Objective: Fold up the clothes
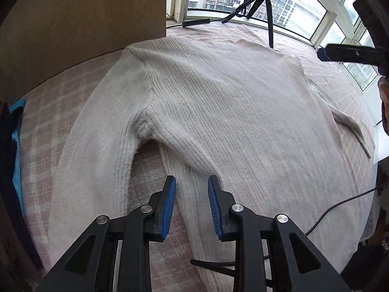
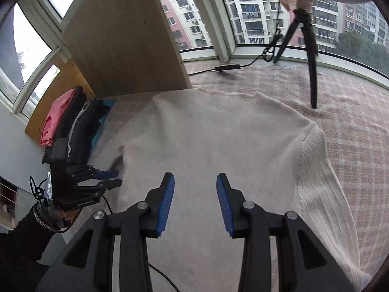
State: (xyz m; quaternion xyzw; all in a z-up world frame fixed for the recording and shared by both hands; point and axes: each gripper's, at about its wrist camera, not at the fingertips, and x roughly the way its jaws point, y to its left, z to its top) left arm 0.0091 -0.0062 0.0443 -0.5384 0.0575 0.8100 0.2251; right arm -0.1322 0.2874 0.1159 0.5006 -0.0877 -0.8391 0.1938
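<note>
A cream ribbed sweater (image 1: pixel 231 109) lies flat on a pink checked blanket (image 1: pixel 48 126). Its left sleeve (image 1: pixel 92 158) runs down beside the body. My left gripper (image 1: pixel 190 182) is open, with its blue pads over the sweater's side edge just below the armpit and nothing between them. In the right wrist view the sweater (image 2: pixel 218 141) fills the middle and its right sleeve (image 2: pixel 323 194) runs down the right side. My right gripper (image 2: pixel 195 180) hovers open over the body, holding nothing. The left gripper (image 2: pixel 108 178) shows at the left, held by a hand in a dark sleeve.
A black tripod (image 2: pixel 311 56) stands on the blanket beyond the sweater, its cable (image 2: pixel 228 67) trailing left. A wooden board (image 2: pixel 121 36) stands at the back left. Folded clothes (image 2: pixel 73 121) are stacked at the left. Curved windows (image 1: pixel 304 12) close off the far side.
</note>
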